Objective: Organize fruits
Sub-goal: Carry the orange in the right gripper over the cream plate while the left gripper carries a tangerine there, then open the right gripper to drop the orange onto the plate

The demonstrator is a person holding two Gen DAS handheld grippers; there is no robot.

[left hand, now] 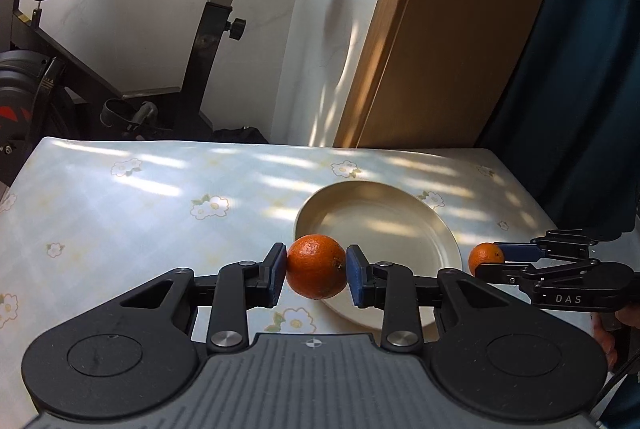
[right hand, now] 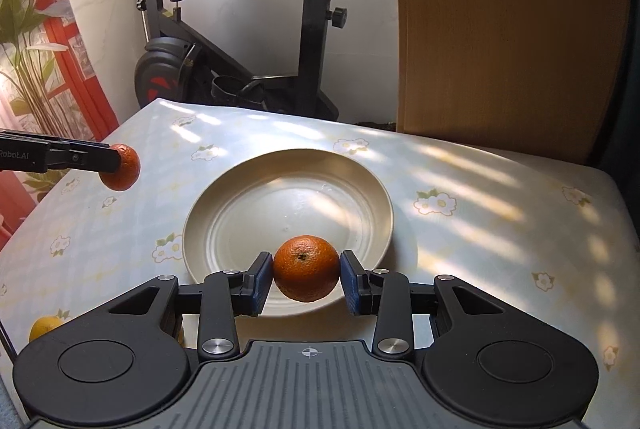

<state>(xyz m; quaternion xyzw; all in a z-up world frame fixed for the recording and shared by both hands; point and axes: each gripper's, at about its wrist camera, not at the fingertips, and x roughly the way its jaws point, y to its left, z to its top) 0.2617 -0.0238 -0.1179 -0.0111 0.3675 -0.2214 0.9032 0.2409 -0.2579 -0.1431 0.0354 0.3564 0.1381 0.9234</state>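
two oranges are counted, one (left hand: pixel 316 266) pinched in the left gripper (left hand: pixel 316 275), the other (right hand: pixel 306 267) clamped in the right gripper (right hand: pixel 306 279). two grippers, then. a single cream plate (right hand: pixel 224 197) is seen on one table (right hand: pixel 500 197) with its flowered cloth. one yellow fruit (right hand: pixel 43 327) is glimpsed at the table's near left edge, partly hidden. one exercise bike (right hand: pixel 224 61) is spotted behind.

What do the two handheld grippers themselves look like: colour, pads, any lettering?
Both the left gripper and the right gripper are matte black linkages with silver pivot screws, blue pads and a ribbed grey base. Side lettering reads "DAS" on the right, "Robot.AI" on the left.
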